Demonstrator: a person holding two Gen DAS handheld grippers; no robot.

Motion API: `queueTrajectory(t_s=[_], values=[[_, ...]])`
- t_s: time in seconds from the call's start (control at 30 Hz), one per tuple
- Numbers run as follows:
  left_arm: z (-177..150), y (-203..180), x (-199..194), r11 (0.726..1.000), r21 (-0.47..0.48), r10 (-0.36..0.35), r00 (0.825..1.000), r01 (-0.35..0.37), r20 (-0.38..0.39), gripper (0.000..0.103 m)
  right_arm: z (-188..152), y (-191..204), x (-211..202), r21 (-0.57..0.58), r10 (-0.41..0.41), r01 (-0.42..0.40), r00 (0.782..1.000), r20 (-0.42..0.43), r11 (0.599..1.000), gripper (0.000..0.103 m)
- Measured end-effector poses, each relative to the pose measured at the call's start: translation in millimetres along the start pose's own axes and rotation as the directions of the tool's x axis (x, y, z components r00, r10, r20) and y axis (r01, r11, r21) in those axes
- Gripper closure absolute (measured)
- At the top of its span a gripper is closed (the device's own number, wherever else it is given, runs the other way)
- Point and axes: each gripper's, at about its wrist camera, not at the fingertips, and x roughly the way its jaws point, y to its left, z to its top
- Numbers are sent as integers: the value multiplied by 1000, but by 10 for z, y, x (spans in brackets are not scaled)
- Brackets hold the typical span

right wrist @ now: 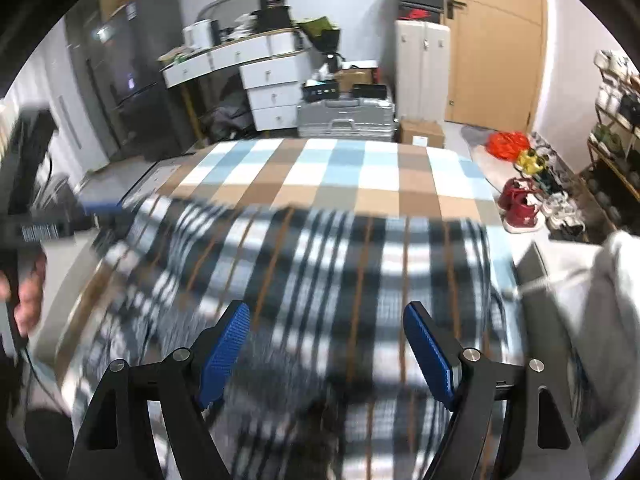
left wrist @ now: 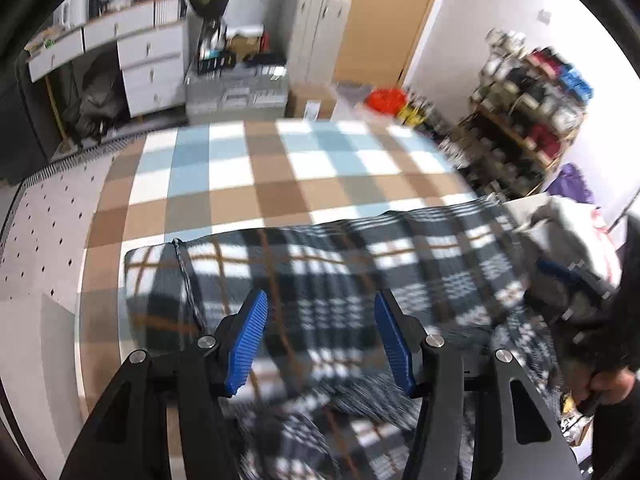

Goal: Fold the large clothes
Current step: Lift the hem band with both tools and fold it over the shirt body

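Note:
A black, white and orange plaid garment (left wrist: 320, 276) lies spread on a table with a blue, brown and white checked cloth (left wrist: 280, 168). It also shows in the right wrist view (right wrist: 340, 280), blurred by motion. My left gripper (left wrist: 320, 304) is open and empty, just above the garment's near part, with its folded left edge ahead. My right gripper (right wrist: 326, 316) is open and empty over the garment's near middle. The right gripper also shows in the left wrist view (left wrist: 560, 276), and the left gripper shows at the left edge of the right wrist view (right wrist: 96, 208).
A pale grey garment (right wrist: 600, 300) lies at the table's right side. A white perforated mat (left wrist: 40, 240) lies left of the cloth. Beyond the table stand a white drawer unit (right wrist: 272, 92), a silver case (right wrist: 344, 116), a shoe rack (left wrist: 528, 112) and a wooden door (right wrist: 496, 40).

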Motion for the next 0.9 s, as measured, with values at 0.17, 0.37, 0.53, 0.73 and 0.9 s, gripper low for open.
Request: queueTrajectory(t_s=[0.17,0.37,0.53,0.73,0.9], values=[[-278,361,533,991,-133,-9,995,-4,-96,53,246,-224,756,25,-85,90,983,-164,996,23],[-653,368,470,984,-169,-46,998,51,30,54,22,-554,1145,37,-88,102,959,-269,994,25],[-640,266,406,981,-195,-9,1000,10,7,53,2,-490,999,6,-125,131,956,-265,991,25],[-654,194,677,989,-146,29,997,-39,-70,43,-92,-361,1095,-59,-168,157,935,-313,986,22],[-574,261,707,985,-170,4,996,-19,-89,41,-96,-326,1184,-81,-212,197,929,-304,977,15]])
